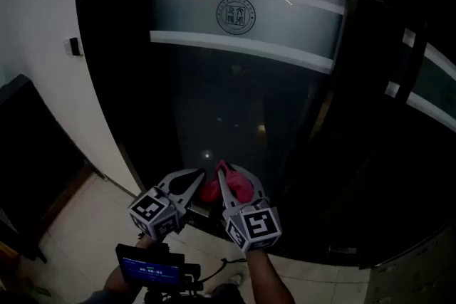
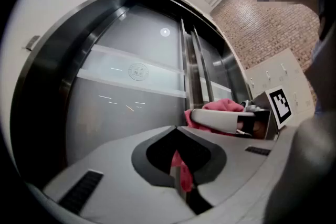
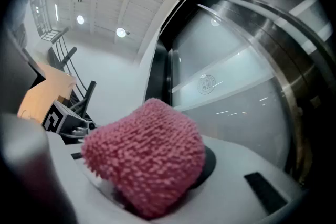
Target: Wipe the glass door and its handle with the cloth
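The dark glass door [image 1: 235, 96] stands straight ahead, with a frosted band and a round emblem [image 1: 236, 15] across it. A vertical metal bar [image 1: 340, 53] runs along its right edge. Both grippers are low, close to the glass near the floor. A pink tufted cloth [image 1: 239, 186] is bunched between the fingers of my right gripper [image 1: 229, 171] and fills the right gripper view [image 3: 147, 157]. My left gripper [image 1: 201, 173] sits just left of it. Its jaws meet at the tip [image 2: 177, 128], and a corner of the cloth [image 2: 182, 171] is pinched between them.
A white wall [image 1: 43, 11] with a small switch [image 1: 71, 46] flanks the door on the left. A dark panel [image 1: 28, 153] stands below it. Pale floor tiles [image 1: 78, 224] lie underfoot. A second glass panel [image 1: 420, 89] adjoins on the right. A small screen [image 1: 149, 268] hangs below my hands.
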A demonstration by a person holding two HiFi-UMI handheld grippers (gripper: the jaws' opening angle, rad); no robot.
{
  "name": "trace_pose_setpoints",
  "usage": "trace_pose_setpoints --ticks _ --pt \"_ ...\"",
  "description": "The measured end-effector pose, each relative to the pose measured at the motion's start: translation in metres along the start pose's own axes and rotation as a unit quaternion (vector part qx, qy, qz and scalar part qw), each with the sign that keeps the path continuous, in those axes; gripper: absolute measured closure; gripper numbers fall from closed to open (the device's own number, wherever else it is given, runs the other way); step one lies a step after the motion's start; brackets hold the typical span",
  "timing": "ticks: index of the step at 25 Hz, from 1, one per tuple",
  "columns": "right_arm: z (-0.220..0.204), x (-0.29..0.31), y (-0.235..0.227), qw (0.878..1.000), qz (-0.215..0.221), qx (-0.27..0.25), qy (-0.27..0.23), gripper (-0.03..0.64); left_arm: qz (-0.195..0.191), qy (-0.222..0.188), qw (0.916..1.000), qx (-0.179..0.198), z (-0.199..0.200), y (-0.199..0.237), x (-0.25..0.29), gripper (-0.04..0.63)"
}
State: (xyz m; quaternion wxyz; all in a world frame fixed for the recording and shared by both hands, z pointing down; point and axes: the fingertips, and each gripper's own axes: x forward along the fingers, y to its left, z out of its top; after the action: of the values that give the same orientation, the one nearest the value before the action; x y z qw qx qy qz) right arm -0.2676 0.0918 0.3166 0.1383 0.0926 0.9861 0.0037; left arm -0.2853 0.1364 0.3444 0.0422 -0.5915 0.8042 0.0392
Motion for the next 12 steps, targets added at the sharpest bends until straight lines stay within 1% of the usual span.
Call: trace_pose_setpoints --ticks 4,8,12 --pt "0.002 0.073 0.004 0.999 0.042 0.009 -0.019 0.565 0.020 -0.011 0.9997 -0.005 0.021 0.058 0.014 0.581" --pt "0.009 0.155 0.000 0.995 0.089 0.008 -0.040 0.565 0.052 -0.026 0.9980 0.023 0.037 0.129 0.034 0.581" --pt "0.027 0.243 -0.009 0.989 0.135 0.005 -0.056 0.565 0.093 -0.043 0.9943 0.029 0.072 0.193 0.051 0.581"
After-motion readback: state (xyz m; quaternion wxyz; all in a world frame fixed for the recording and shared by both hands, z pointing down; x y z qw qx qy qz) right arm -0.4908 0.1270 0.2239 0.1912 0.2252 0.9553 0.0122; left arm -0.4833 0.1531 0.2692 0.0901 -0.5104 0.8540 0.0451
